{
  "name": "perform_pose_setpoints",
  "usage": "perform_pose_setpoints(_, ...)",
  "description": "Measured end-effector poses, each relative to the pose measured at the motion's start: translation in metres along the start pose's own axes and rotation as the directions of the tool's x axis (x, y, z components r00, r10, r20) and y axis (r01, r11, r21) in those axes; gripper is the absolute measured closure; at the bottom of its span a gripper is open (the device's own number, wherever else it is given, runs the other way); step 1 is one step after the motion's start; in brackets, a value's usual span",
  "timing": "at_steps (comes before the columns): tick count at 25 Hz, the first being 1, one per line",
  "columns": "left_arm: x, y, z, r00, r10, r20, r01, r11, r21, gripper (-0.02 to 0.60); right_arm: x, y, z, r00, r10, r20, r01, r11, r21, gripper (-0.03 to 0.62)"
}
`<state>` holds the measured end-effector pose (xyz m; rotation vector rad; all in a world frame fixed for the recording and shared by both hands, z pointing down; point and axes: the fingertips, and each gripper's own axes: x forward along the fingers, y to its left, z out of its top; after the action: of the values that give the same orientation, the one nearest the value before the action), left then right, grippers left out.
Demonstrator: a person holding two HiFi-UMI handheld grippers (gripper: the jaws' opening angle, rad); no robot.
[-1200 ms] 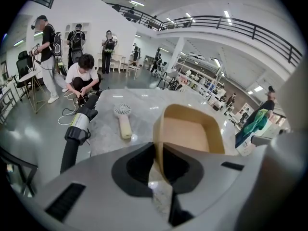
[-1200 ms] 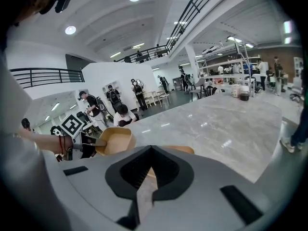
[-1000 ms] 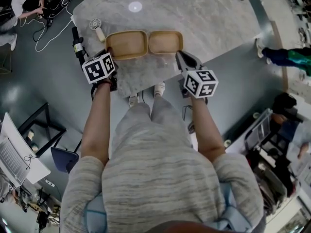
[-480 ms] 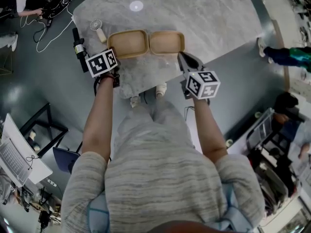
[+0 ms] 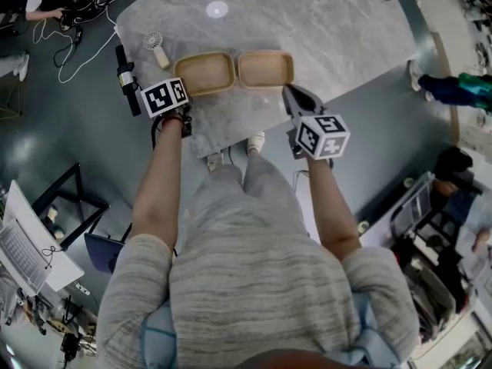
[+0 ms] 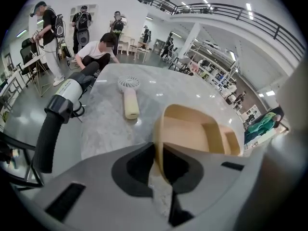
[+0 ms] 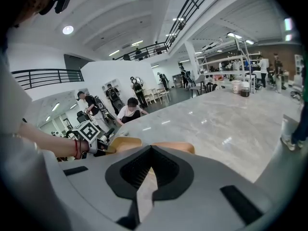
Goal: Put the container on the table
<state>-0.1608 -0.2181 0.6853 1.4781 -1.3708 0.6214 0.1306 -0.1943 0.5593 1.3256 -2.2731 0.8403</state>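
The left gripper (image 6: 157,154) is pinching the container (image 6: 199,131) by its left end wall, with its jaws closed on the thin tan rim. The right gripper (image 7: 151,154) is keeping its jaws together on nothing, its tips pointing at the container's right end just beyond them. The container is lying with its long axis running from one gripper toward the other, at the near edge of the table (image 5: 323,29). Whether it is resting there or hanging just above is unclear. Setting it down is likely falling to the left side.
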Motion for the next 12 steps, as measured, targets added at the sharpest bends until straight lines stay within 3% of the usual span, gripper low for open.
perform_pose_setpoints(12,0.013,0.005,-0.005,0.999,0.006,-0.032,-0.007,0.999,-0.031,0.549,-0.005,-0.003,-0.005,1.0,-0.005,-0.005,0.005,1.0,0.004,0.592)
